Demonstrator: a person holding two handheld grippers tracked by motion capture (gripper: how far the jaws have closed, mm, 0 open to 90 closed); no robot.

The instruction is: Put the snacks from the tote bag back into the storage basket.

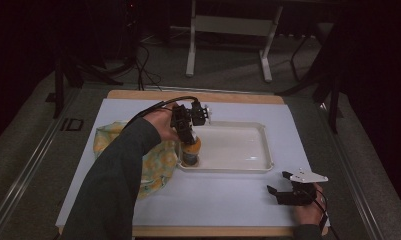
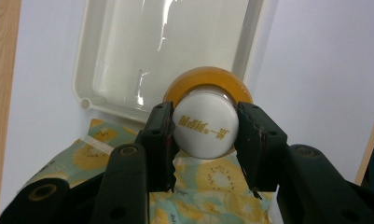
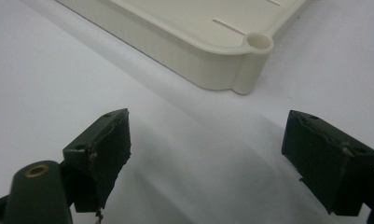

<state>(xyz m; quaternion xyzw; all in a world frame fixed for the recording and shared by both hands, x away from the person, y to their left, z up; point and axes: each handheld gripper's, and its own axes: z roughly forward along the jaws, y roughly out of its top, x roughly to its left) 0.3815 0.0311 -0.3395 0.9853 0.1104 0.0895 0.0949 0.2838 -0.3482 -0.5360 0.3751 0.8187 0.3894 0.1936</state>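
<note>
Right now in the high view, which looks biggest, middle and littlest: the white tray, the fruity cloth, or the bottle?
1. White tray, biggest.
2. Fruity cloth, though the sleeve hides part, so it could rival the tray.
3. Bottle, littlest, held by the left tool.

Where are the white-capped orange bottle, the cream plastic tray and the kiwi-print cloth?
White-capped orange bottle [image 2: 203, 129]: left gripper view, cap top.
Cream plastic tray [image 1: 266, 145]: high view, right rim.
Kiwi-print cloth [image 1: 155, 167]: high view, middle fold.

gold chinese lettering on white cap [image 2: 204, 129]
</note>
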